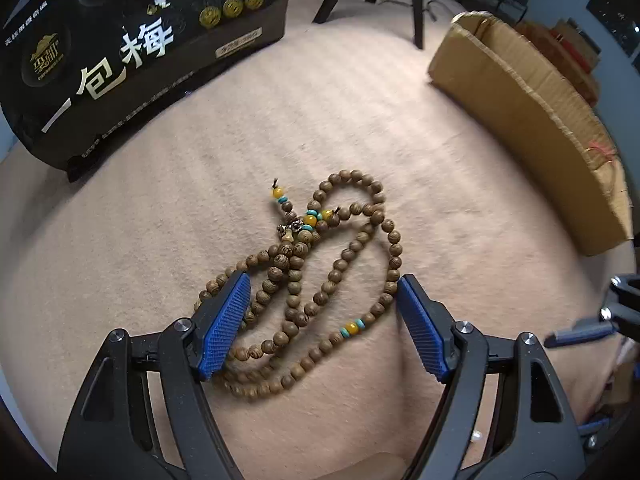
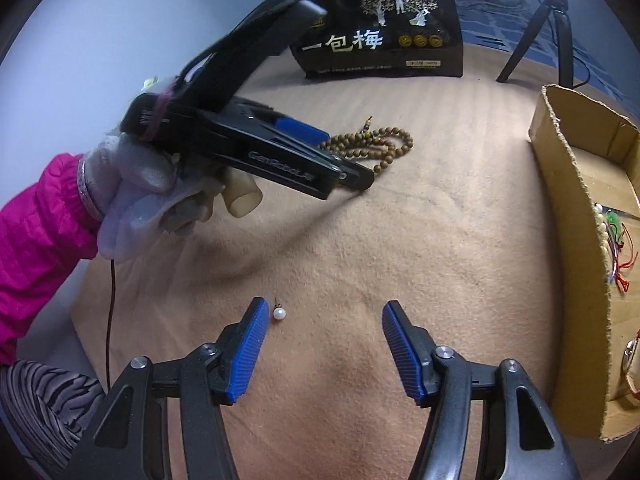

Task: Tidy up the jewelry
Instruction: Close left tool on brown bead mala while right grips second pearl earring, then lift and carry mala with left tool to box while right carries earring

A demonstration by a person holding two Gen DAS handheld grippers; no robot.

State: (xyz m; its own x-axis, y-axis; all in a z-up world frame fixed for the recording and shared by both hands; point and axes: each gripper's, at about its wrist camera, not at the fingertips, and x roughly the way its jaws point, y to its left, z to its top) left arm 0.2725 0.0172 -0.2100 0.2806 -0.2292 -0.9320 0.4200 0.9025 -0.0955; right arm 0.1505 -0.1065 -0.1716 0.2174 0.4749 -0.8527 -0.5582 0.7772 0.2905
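A long string of brown wooden beads [image 1: 320, 276] with yellow and turquoise accent beads lies coiled on the beige cloth. My left gripper [image 1: 324, 284] is open, its blue pads straddling the near part of the beads, low over the cloth. The beads [image 2: 380, 144] and the left gripper [image 2: 340, 156] also show in the right wrist view. My right gripper [image 2: 322, 310] is open and empty above the cloth. A small white pearl earring [image 2: 279, 313] lies just inside its left pad. An open cardboard box [image 2: 576, 240] at the right holds some jewelry [image 2: 616, 240].
A black snack bag [image 1: 132, 48] with Chinese lettering stands at the back left of the cloth. The cardboard box [image 1: 532, 120] stands at the right. Black tripod legs [image 1: 412, 4] stand behind the cloth. The person's pink sleeve [image 2: 36, 240] is at the left.
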